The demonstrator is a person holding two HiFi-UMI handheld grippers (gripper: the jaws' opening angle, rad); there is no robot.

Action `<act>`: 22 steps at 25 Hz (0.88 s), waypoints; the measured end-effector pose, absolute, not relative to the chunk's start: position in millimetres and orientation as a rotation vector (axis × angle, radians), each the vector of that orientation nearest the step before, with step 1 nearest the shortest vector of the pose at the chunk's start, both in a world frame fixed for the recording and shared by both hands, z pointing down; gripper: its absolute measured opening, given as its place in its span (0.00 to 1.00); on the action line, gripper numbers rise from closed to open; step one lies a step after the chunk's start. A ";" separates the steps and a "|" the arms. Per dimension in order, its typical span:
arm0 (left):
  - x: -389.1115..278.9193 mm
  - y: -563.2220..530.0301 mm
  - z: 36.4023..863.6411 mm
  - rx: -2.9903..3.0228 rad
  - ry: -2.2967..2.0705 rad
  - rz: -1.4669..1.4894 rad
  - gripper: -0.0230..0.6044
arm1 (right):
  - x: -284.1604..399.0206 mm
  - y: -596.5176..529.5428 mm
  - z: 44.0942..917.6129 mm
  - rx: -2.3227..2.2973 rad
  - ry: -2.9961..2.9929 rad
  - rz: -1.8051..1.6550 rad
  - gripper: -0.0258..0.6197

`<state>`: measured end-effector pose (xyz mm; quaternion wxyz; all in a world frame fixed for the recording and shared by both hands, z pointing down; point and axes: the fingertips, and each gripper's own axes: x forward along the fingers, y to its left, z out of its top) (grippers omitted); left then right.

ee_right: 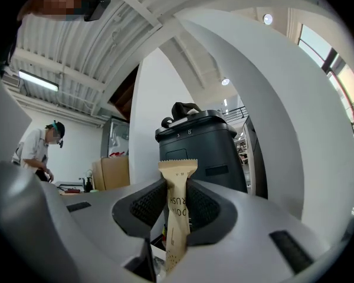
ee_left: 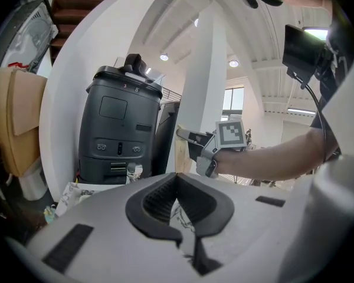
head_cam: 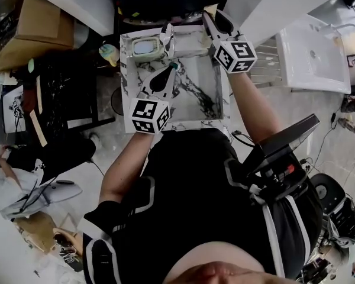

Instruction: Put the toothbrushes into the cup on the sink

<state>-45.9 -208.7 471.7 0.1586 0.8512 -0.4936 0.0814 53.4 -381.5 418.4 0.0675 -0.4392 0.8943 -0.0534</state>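
The marble counter [head_cam: 201,93] with the sink lies in front of the person. The cup [head_cam: 147,47] stands at its far left corner. The left tool [head_cam: 164,73] is pressed together and holds nothing. It is nearer the cup. The right tool [ee_right: 178,208] pinches 1 toothbrush [ee_right: 177,187] in a brown paper wrapper, standing tall between the pads. The cup lies to this tool's left, so I think the toothbrush must go that way.
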 end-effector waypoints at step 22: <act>-44.2 -215.7 499.6 2.394 -1.381 0.355 0.05 | 62.1 -383.8 437.1 -1.457 2.652 0.247 0.21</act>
